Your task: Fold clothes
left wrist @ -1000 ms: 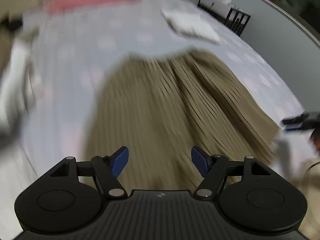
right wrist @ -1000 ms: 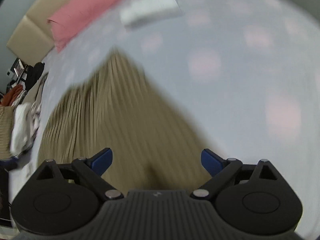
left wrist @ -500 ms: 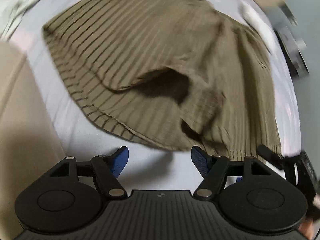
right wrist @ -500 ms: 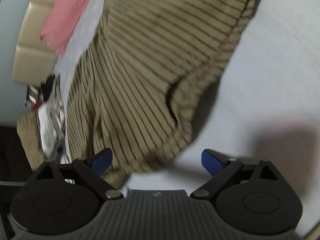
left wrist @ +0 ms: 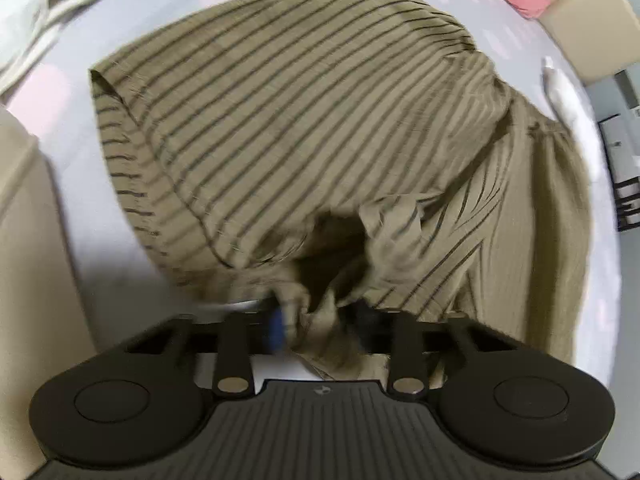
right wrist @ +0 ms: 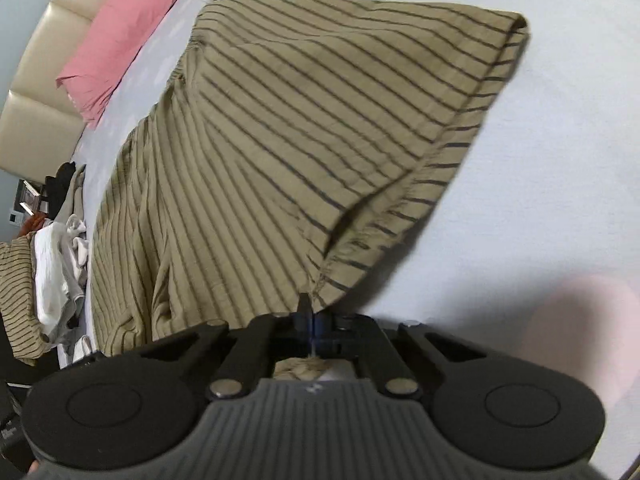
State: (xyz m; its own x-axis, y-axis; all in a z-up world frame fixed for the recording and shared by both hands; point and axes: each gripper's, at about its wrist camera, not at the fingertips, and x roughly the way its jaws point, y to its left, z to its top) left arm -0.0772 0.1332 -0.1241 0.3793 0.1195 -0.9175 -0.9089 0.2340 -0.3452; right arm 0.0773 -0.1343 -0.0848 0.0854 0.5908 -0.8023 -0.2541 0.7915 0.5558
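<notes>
The olive-tan woven garment with thin dark stripes is khaki-brown all over, its narrow lines near black and evenly spaced; in the right wrist view the same stripes read charcoal on a warmer tan. The pale lavender-grey bedsheet with soft pink blotches lies under it. A coral-pink pillow sits by the cream padded headboard at the bed's head edge. Near the bed's left edge, a crumpled white cloth borders a second tan, dark-striped piece. A pale grey-green garment is plain, unpatterned. The black left gripper shows a blue pad; the black right gripper shows blue too.
</notes>
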